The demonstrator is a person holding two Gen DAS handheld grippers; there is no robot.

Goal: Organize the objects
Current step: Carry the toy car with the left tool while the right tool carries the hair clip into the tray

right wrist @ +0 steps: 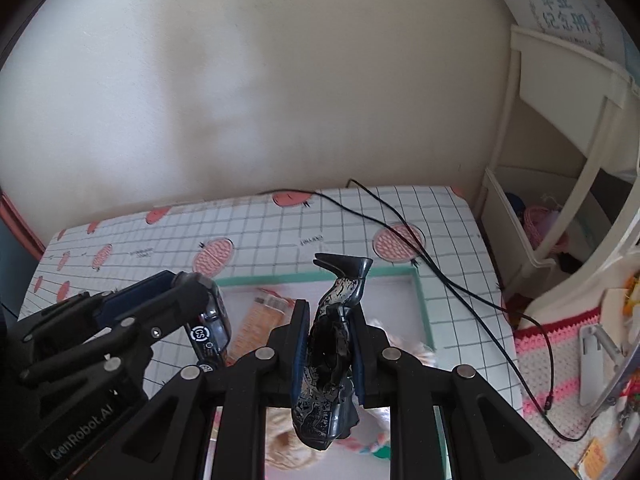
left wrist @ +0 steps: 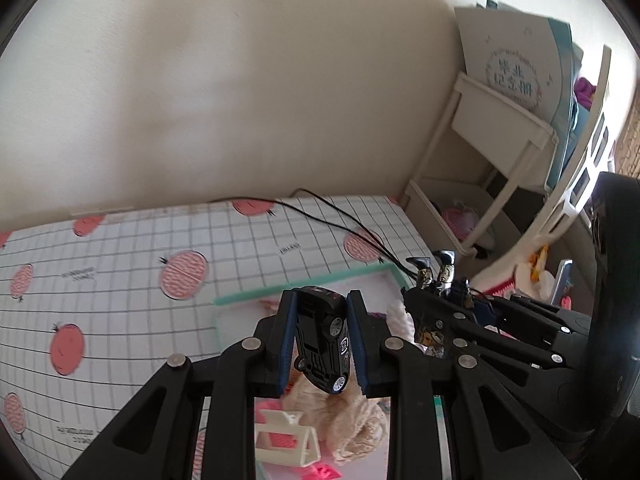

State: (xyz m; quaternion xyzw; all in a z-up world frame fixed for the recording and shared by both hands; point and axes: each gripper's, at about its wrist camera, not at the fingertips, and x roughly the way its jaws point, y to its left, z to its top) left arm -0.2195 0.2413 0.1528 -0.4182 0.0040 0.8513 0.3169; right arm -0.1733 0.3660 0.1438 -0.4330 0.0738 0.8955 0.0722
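Note:
A black toy car [left wrist: 325, 340] hangs nose-down between the blue pads of my left gripper [left wrist: 321, 296], which is shut on it, above the pink tray with a teal rim [left wrist: 304, 286]. My right gripper [right wrist: 329, 307] is shut on a black-and-silver toy figure in high-heeled boots [right wrist: 334, 344], the heels pointing up. In the left wrist view the right gripper [left wrist: 438, 294] sits just to the right with the figure's boots [left wrist: 434, 266] sticking out. The right wrist view shows the car [right wrist: 211, 322] at the left, and the tray's rim [right wrist: 421, 296] beneath.
The tray holds a blond doll [left wrist: 352, 420], a cream plastic toy piece [left wrist: 286, 440] and an orange packet [right wrist: 260, 320]. Black cables [right wrist: 440, 276] cross the checked tablecloth [left wrist: 120, 280]. A white rack [left wrist: 492, 152] with a book stands at the right, a crocheted mat [right wrist: 556, 344] beside it.

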